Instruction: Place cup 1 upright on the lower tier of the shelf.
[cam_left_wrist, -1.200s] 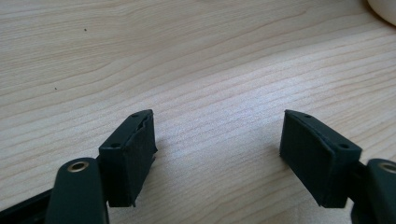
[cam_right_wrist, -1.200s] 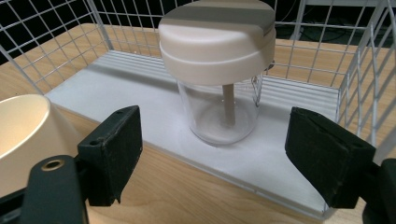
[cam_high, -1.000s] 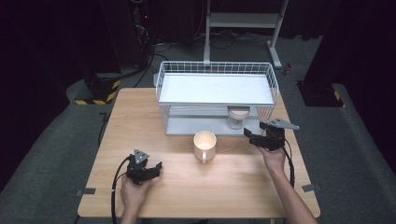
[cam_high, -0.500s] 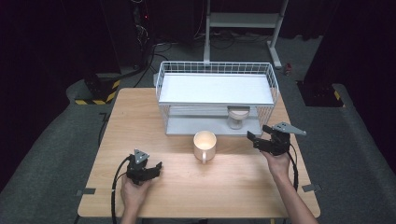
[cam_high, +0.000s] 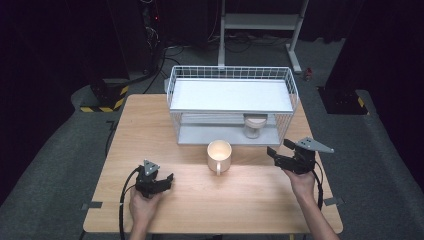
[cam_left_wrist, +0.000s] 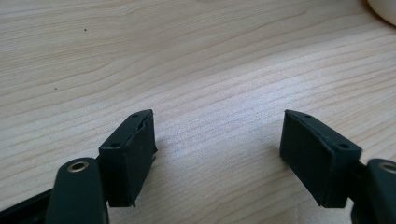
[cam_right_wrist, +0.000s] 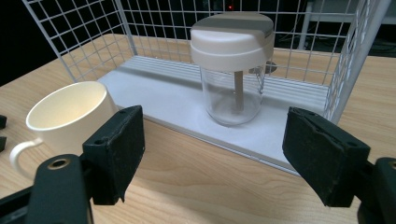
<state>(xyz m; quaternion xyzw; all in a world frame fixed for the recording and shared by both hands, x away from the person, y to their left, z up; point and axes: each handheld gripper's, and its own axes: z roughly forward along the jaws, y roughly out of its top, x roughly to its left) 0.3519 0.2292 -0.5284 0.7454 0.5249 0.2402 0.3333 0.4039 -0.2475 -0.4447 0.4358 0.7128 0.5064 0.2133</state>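
Mug (cam_high: 219, 154) glossy, round (cream ceramic).

Rack (cam_high: 231, 95): stood at the table's (cam_high: 150, 125) far middle.
Jar (cam_high: 254, 126): inside rack, lower shelf, right.
Mug (cam_high: 219, 155): just before rack, between both grippers.

A cream mug (cam_high: 219, 154) is stood upright on the counter (cam_high: 150, 125), handle toward the near edge, just before a white wire rack (cam_high: 231, 102). A clear jar (cam_right_wrist: 232, 67) with a white lid is seen upright on the rack's lower shelf.
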